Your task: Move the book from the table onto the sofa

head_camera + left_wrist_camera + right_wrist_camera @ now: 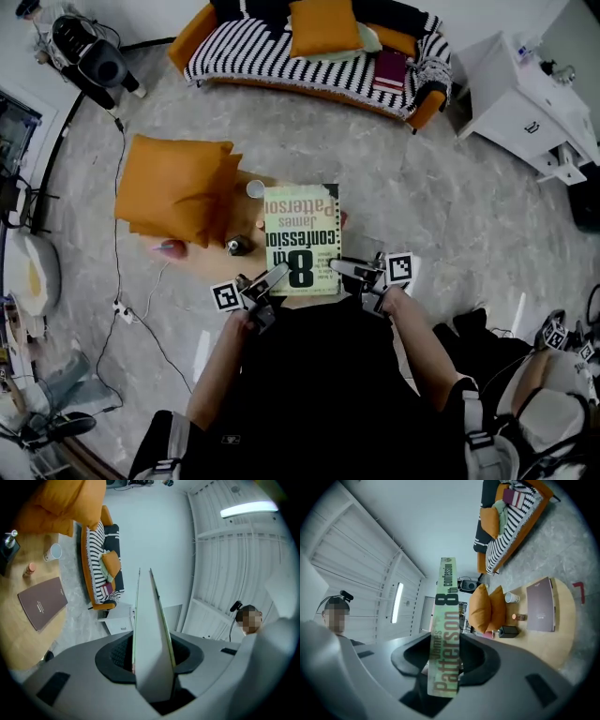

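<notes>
Grippers come first, one in each of the person's hands, low in the head view. The left gripper (270, 281) is pinching the page edge of the book (302, 239). The right gripper (349, 271) is clamped on the spine side, and you can read the title right between its jaws. So the paperback sits flat, cover up, held between the two and off the bench (246, 220).

On that round wooden bench there's a maroon notebook (541, 604), a white cup (255, 189), a small dark object (234, 247) and a pile of orange cushions (178, 187). Past the grey floor, the sofa (187, 37) has a striped throw (253, 47), another orange cushion (323, 26) and a dark red book (389, 70) lying on it.
</notes>
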